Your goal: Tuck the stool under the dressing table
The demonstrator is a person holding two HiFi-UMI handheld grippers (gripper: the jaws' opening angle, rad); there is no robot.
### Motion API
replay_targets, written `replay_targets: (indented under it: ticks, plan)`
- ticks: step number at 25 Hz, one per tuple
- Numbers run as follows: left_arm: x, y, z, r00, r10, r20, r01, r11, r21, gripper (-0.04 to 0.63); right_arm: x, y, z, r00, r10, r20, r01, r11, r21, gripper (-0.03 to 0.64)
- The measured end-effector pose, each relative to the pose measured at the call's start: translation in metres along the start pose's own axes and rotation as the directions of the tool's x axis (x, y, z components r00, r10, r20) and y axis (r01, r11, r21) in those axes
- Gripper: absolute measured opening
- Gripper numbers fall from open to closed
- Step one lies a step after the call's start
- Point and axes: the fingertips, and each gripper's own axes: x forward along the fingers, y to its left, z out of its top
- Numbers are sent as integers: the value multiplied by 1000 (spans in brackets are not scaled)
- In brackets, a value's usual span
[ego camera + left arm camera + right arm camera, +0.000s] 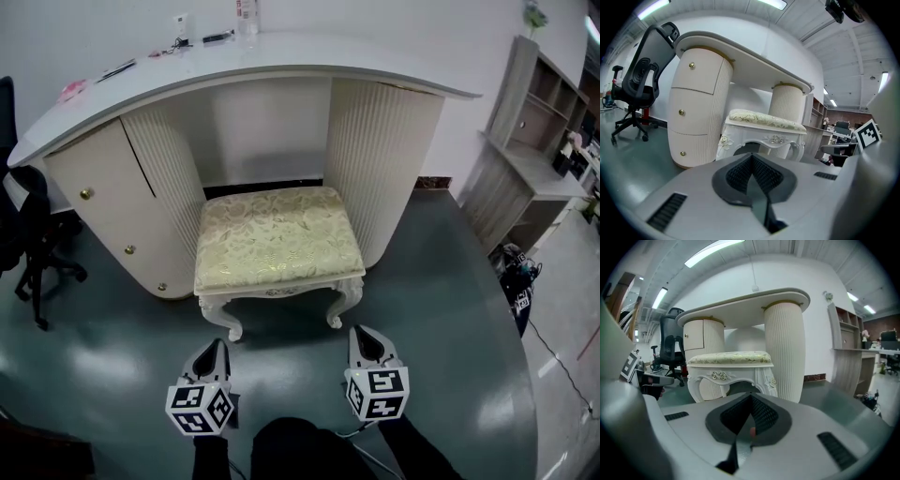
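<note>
The stool [277,234], white carved legs under a gold floral cushion, stands in the knee gap of the white dressing table [281,58]. Its rear part is under the top, while its front legs stand out on the floor. My left gripper [217,345] is shut and empty, just short of the stool's front left leg. My right gripper [361,335] is also shut and empty, by the front right leg. Neither touches the stool. The left gripper view shows the stool [765,123] ahead of the closed jaws [751,158]; the right gripper view shows the stool [730,359] ahead of its closed jaws [751,399].
A black office chair [23,225] stands left of the table. A wooden shelf unit [534,141] lines the right wall, with a bag and cables [517,274] on the floor before it. A bottle [247,14] and small items lie on the tabletop.
</note>
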Motion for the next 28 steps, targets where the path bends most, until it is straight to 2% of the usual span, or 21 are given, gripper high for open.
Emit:
replay_targets:
  ticks: [16,28]
  plan:
    - [-63,-20,5,1000,-17,24,17,1000,5,8,-72,12,-4,1000,9,-10,-9,1000,-21,5]
    - [-88,-32,5,999,-15,34,15,1000,-11,8,-101,18,-12,998,55,-33,-57,997,-56,5]
